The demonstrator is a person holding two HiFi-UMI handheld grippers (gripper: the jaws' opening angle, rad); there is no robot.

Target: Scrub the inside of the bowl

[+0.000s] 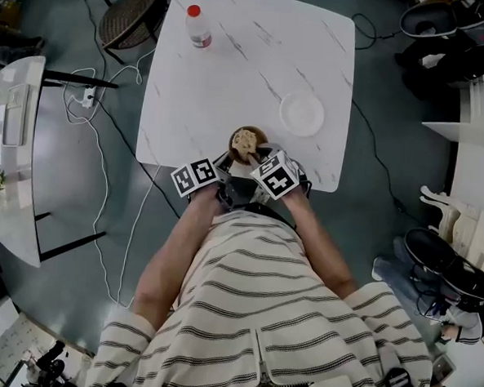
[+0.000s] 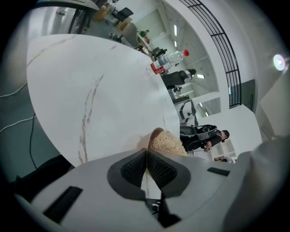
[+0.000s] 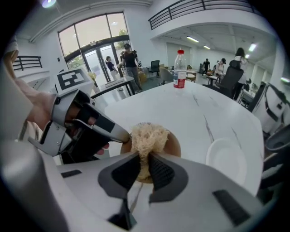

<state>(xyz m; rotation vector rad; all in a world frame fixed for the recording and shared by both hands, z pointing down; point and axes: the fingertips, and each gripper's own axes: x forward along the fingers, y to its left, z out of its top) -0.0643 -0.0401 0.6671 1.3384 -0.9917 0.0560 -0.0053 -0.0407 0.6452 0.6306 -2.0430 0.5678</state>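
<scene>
Right gripper (image 3: 144, 158) clamping scrubber (image 3: 147, 135) inside bowl (image 3: 175, 147), left gripper (image 2: 146, 152) pinching its rim (near table (image 2: 90, 81) edge)

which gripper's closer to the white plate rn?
Right. The right gripper holds the scrubber in the bowl, on the side toward the plate; the left gripper grips the bowl's opposite rim.

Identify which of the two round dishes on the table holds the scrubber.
The brown bowl at the near edge of the table: the fibrous scrubber, held by the right gripper, sits in it. The white plate is bare.
</scene>
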